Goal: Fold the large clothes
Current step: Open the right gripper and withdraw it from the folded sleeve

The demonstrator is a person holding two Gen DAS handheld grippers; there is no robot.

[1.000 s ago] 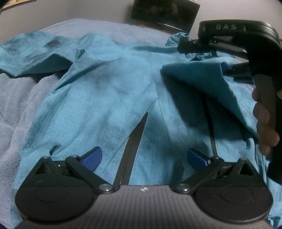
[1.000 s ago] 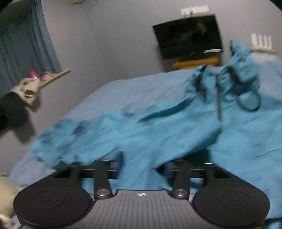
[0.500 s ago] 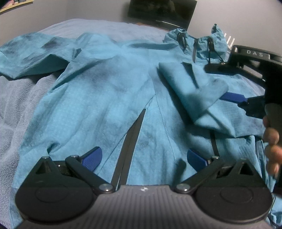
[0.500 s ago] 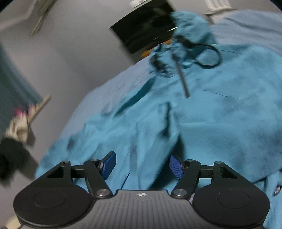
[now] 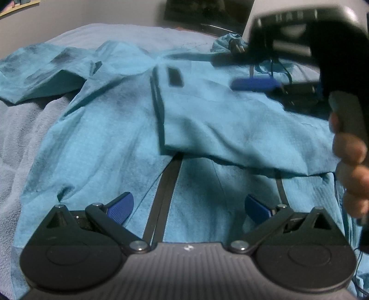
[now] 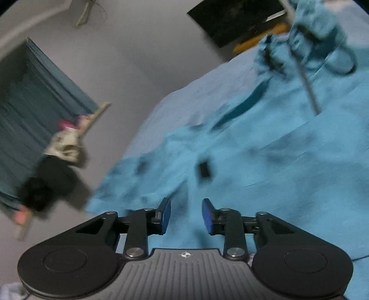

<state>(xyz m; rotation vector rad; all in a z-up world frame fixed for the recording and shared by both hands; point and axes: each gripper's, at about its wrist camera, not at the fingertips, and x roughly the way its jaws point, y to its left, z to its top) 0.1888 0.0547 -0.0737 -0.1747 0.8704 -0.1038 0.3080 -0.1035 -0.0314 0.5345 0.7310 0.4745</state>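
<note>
Nearest the left wrist camera, the left hand-held gripper point(image 5: 188, 208) stood with its blue pads spread wide apart, nothing clamped between them, hovering over the lower front of the teal jacket point(image 5: 110, 143). The jacket's dark zipper point(image 5: 166, 191) ran up between the two pads. Just beyond, a sleeve point(image 5: 230, 122) lay folded across the jacket's chest, its cuff edge reaching the middle of the garment, with a small dark patch point(image 5: 175, 77) near that end. The jacket itself was spread front up on a bed point(image 5: 20, 129) covered in pale lilac fabric, the other sleeve point(image 5: 34, 69) stretched out to the far left.

Above the folded sleeve, on the right of that view, the right hand-held gripper point(image 5: 256, 84) was held by a person's fingers point(image 5: 350, 161); it showed blurred. In the right wrist view its jaws were closing, the pads point(image 6: 208, 215) apart with only a narrow gap, and no cloth pinched between them; the teal fabric lay below. Farther off, the jacket's hood point(image 6: 322, 37) with dark cords rested toward the head of the bed, a dark screen point(image 6: 233, 20) hung on the grey wall, and a teal curtain point(image 6: 34, 103) hung at the left.
</note>
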